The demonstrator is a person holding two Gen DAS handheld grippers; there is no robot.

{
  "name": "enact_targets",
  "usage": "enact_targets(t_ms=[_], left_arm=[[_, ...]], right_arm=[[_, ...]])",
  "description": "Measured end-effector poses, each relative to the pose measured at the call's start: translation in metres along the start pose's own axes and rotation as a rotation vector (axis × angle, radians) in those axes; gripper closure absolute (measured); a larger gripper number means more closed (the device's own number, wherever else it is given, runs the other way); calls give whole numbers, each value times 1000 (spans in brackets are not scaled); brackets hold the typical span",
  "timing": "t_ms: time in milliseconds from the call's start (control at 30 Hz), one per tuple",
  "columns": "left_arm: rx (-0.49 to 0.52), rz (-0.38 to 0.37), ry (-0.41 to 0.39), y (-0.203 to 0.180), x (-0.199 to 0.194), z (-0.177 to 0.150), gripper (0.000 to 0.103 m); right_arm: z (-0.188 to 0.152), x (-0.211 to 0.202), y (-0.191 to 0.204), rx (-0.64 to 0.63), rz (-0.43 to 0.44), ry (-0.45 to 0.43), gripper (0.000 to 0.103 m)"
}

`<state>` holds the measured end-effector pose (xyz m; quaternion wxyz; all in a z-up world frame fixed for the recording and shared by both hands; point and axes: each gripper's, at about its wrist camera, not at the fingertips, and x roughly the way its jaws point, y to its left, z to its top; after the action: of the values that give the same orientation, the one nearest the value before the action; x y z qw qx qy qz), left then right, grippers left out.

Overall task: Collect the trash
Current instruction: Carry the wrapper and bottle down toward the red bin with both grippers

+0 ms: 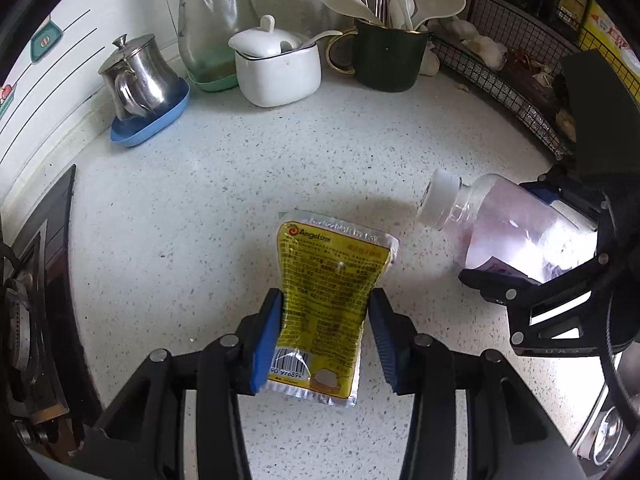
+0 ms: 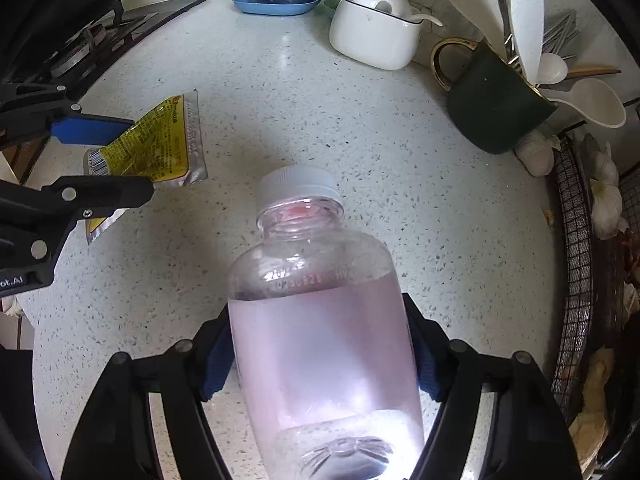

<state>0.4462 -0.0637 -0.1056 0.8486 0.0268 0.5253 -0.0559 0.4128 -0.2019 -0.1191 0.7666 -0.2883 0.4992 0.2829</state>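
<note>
Yellow packet [image 1: 327, 300] is pinched by the left tongs [image 1: 326, 334] over the speckled table [image 1: 200, 200] — lifted, near centre. To the right, a clear bottle [image 2: 324, 340] with white cap [image 2: 298, 182] is clamped in the right tongs [image 2: 320, 344], cap pointing far. White jar [image 1: 276, 66] and green mug [image 1: 390, 56] are seen far back.

A yellow and silver sachet [image 1: 326, 300], printed with a barcode, is crumpled at its waist and lifted above the counter. At its 2 o'clock, a clear white-capped plastic bottle [image 1: 504, 232] with a pink label lies tilted, cap pointing toward 10 o'clock.
</note>
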Motion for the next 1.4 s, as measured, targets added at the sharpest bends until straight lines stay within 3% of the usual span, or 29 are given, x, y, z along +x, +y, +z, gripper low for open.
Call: enact_targets(t_ms=[167, 500, 933, 1167, 1400], left_arm=[[9, -23, -16, 4, -20, -18, 61], [49, -57, -78, 17, -86, -75, 61], [60, -95, -108, 63, -169, -191, 61], [56, -105, -76, 85, -190, -262, 61], [32, -131, 15, 97, -173, -331, 61]], right_arm=[[-12, -29, 21, 94, -42, -47, 32], [-30, -88, 63, 230, -1, -103, 32], [-72, -156, 191, 371, 6, -143, 32], [-100, -164, 261, 467, 39, -149, 32], [-134, -143, 318, 539, 81, -83, 33]])
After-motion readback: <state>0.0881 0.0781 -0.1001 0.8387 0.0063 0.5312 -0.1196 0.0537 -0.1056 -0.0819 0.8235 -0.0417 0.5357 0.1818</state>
